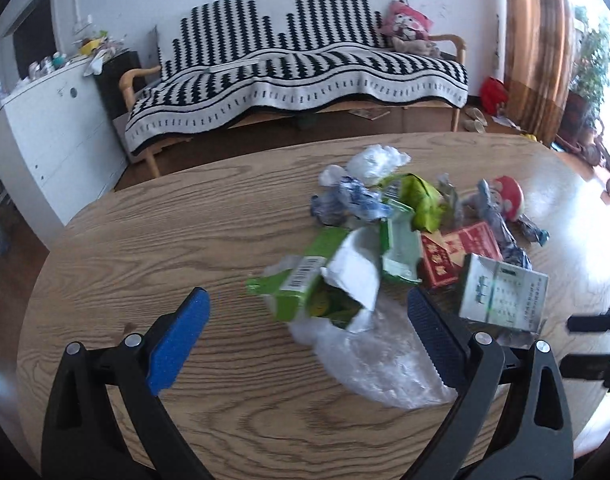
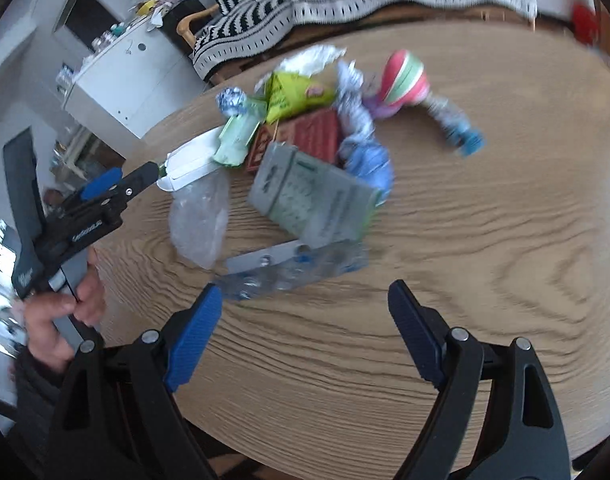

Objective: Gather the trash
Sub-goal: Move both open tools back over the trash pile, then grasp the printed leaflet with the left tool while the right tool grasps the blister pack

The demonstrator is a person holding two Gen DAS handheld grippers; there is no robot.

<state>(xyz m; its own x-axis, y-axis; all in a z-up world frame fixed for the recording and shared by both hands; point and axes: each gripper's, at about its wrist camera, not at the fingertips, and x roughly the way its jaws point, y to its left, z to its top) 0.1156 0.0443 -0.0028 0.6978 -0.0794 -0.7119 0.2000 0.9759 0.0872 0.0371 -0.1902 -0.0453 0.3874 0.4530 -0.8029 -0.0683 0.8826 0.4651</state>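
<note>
A pile of trash lies on the round wooden table (image 1: 145, 240). It holds a torn green carton (image 1: 305, 292), a clear plastic bag (image 1: 377, 364), red boxes (image 1: 453, 256), a grey-white box (image 1: 501, 292), crumpled wrappers (image 1: 349, 200) and a green bag (image 1: 421, 200). My left gripper (image 1: 309, 308) is open, its jaws either side of the green carton and plastic bag. My right gripper (image 2: 305, 304) is open, just short of a crushed clear bottle (image 2: 293, 272) beside the grey box (image 2: 313, 200). The left gripper also shows in the right wrist view (image 2: 145, 174).
A sofa with a black-and-white striped blanket (image 1: 305, 64) stands beyond the table. A white cabinet (image 1: 57, 128) is at the left. A curtain (image 1: 537, 40) and plants are at the right. A red-and-white mushroom toy (image 1: 509, 196) lies at the pile's far side.
</note>
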